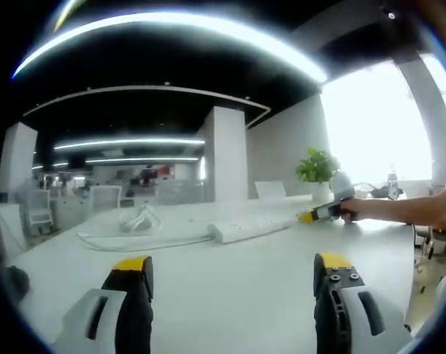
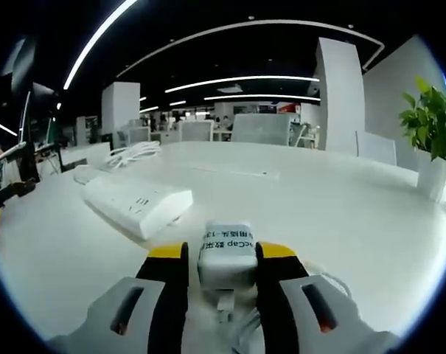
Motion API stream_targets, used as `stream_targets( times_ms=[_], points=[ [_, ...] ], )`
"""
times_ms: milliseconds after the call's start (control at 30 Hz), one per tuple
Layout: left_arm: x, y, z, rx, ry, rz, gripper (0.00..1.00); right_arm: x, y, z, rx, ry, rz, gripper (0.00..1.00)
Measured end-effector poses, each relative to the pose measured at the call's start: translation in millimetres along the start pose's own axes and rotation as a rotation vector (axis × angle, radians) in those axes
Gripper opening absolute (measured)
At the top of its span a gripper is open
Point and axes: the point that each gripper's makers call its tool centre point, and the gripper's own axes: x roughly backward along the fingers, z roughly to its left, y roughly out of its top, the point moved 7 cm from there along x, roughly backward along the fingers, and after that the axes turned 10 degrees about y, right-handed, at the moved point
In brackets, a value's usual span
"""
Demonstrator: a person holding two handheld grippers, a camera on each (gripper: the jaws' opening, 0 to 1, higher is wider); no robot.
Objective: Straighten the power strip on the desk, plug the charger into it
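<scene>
A long white power strip (image 1: 253, 225) lies on the white desk (image 1: 230, 295), with its cable curling off to the left. My left gripper (image 1: 234, 267) stands open above the bare desk, well short of the strip. The right gripper (image 1: 320, 214) reaches in from the right, close to the strip's near end, held by a person's arm. In the right gripper view the power strip (image 2: 138, 204) lies ahead and to the left. My right gripper (image 2: 223, 258) is shut on a white charger (image 2: 226, 262), whose cable trails back between the jaws.
A potted plant (image 1: 318, 171) stands beyond the strip; it shows as the plant (image 2: 435, 140) at right. Coiled white cable (image 2: 130, 153) lies at the desk's far end. A bottle (image 1: 391, 183) stands near the window. Office chairs (image 2: 261, 127) line the far edge.
</scene>
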Motion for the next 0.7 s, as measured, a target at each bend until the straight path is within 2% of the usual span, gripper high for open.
stream_targets(
  times_ms=[67, 700],
  points=[
    [0.0, 0.1, 0.1, 0.001, 0.000, -0.001, 0.92, 0.4, 0.7, -1.7, -0.003, -0.004, -0.003, 0.29],
    [-0.8, 0.1, -0.1, 0.004, 0.000, 0.003, 0.92, -0.3, 3.7, -2.5, 0.014, 0.034, 0.010, 0.28]
  ],
)
